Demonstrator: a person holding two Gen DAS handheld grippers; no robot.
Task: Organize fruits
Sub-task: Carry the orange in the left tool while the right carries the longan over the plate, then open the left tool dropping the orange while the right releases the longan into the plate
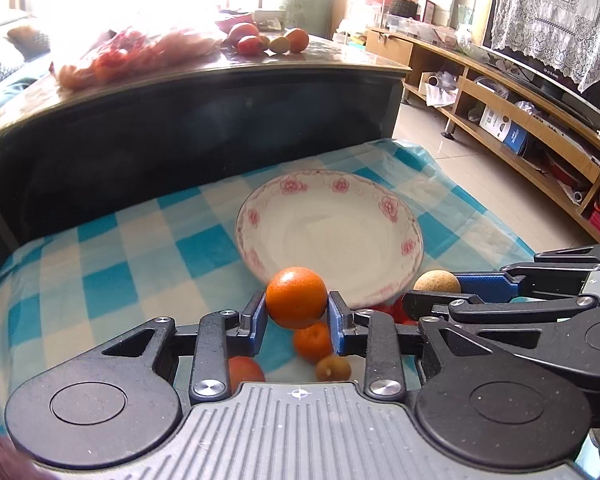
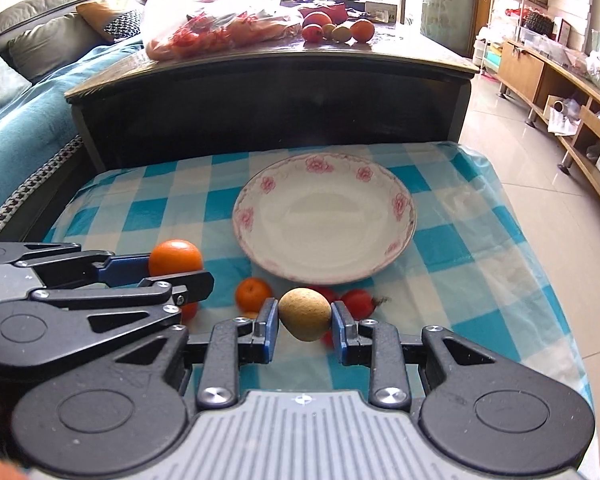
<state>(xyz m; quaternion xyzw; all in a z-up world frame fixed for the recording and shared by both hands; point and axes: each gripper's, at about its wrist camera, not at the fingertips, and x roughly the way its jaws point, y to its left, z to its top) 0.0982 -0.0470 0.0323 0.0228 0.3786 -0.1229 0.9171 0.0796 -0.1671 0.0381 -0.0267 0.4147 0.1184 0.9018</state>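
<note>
Orange fruit fills the left gripper [image 1: 297,312]: its blue pads clamp a large orange [image 1: 296,297] above the checked cloth [image 1: 140,248]. Only the right view shows red fruits [image 2: 356,302] clearly. The flowered plate [image 2: 260,216] holds nothing. The right gripper [image 2: 305,326] clamps a brown kiwi [image 2: 305,314], half hiding fruit beneath.

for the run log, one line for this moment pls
left gripper: holds orange | right gripper: holds kiwi | plate: empty
</note>
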